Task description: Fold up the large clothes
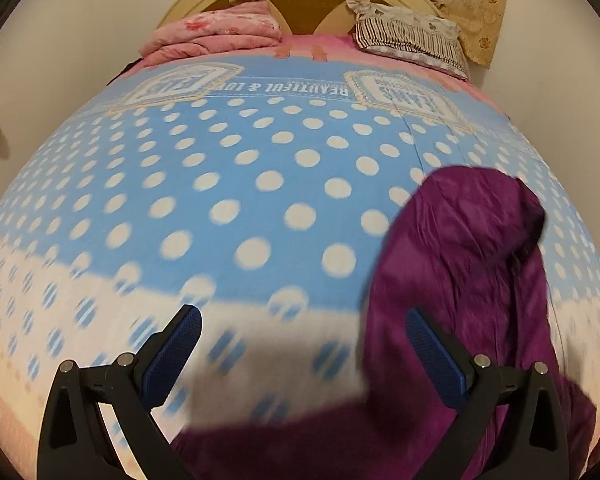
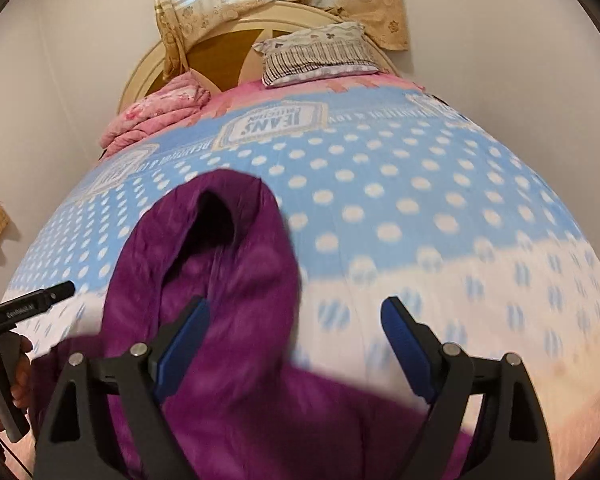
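Left wrist view: left gripper (image 1: 302,330) fingers wide, empty; purple jacket (image 1: 468,264) lower right. Right gripper (image 2: 296,320) wide, empty, above jacket, bedsheet (image 2: 420,184).

The bedsheet (image 2: 380,184) bears, upside down, a "JEANS" patch (image 2: 274,122) and a "BEAUTIFUL & LOV…" band (image 1: 300,89) near the headboard edge.
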{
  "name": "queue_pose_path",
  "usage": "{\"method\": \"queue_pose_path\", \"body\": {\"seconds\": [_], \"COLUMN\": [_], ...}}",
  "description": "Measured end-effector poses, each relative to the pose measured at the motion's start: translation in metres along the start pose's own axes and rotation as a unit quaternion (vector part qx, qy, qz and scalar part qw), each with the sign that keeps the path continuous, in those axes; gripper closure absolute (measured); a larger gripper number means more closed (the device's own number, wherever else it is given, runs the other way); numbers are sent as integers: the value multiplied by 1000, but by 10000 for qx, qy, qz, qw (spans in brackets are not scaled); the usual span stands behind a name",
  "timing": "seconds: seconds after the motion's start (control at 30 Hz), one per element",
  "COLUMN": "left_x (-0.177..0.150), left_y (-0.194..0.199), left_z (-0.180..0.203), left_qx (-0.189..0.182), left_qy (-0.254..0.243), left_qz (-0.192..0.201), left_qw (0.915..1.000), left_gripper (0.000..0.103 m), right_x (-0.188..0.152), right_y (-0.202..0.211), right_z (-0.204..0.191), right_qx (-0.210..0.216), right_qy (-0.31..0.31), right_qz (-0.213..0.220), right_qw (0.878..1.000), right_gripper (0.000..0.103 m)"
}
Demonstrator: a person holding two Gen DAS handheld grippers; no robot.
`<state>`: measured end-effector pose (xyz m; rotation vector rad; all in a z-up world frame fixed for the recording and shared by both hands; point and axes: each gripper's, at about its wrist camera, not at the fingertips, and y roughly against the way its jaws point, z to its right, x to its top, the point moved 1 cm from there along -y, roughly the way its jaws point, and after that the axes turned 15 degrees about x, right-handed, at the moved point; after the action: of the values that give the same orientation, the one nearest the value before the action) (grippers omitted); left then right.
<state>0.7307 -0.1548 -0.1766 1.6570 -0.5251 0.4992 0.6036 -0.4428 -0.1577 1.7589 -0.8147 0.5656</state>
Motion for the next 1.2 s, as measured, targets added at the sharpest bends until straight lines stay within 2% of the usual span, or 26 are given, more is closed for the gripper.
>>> {"method": "queue_pose_path", "body": {"seconds": [0.17, 0.23, 0.27, 0.3, 0.33, 0.37, 0.4, 0.43, 0.47, 0.5, 0.53, 0.7, 0.87, 1.03, 1.2], "left_x": [25, 29, 29, 28, 25, 21, 18, 16, 14, 13, 15, 27, 21, -10, -62], "left_y": [-36, -50, -57, -63, -71, -77, -74, -71, -67, -64, -59, -11, 35, 86, 142], "left_z": [29, 37, 41, 45, 51, 56, 60, 63, 69, 71, 71, 53, 28, 3, -16], "left_qx": [-86, -65, -79, -174, -308, -388, -280, -258, -374, -407, -359, -501, -663, -869, -1121], "left_qy": [-144, -223, -244, -287, -386, -486, -558, -660, -824, -902, -934, -872, -721, -597, -553], "left_qz": [-87, -94, -101, -151, -262, -348, -136, 41, 121, 130, 151, 652, 985, 1459, 2014], "left_qw": [9998, 9997, 9996, 9993, 9984, 9975, 9980, 9975, 9958, 9950, 9949, 9928, 9903, 9837, 9715], "left_gripper": [1, 3, 11, 27, 38, 54, 57, 65, 90, 101, 101, 102, 102, 102, 102], "right_x": [19, 21, 20, 19, 16, 11, 7, 4, 3, 3, 4, 12, 7, -23, -54], "right_y": [-57, -74, -87, -96, -100, -113, -118, -116, -116, -114, -112, -65, -1, 59, 88], "right_z": [6, 11, 14, 18, 21, 26, 26, 21, 16, 14, 12, -10, -32, -50, -70], "right_qx": [102, 12, 20, 87, 104, 87, 33, -44, -4, 11, 22, -17, 27, 112, 242], "right_qy": [87, 120, 112, 73, 32, -10, 68, 306, 442, 504, 537, 939, 1204, 1236, 1179], "right_qz": [-341, -470, -563, -666, -745, -1005, -1053, -947, -967, -973, -1009, -589, -57, 414, 619], "right_qw": [9993, 9988, 9983, 9977, 9972, 9949, 9944, 9950, 9943, 9940, 9934, 9938, 9927, 9914, 9908], "right_gripper": [14, 21, 22, 24, 36, 44, 54, 61, 67, 85, 95, 97, 97, 98, 98]}}
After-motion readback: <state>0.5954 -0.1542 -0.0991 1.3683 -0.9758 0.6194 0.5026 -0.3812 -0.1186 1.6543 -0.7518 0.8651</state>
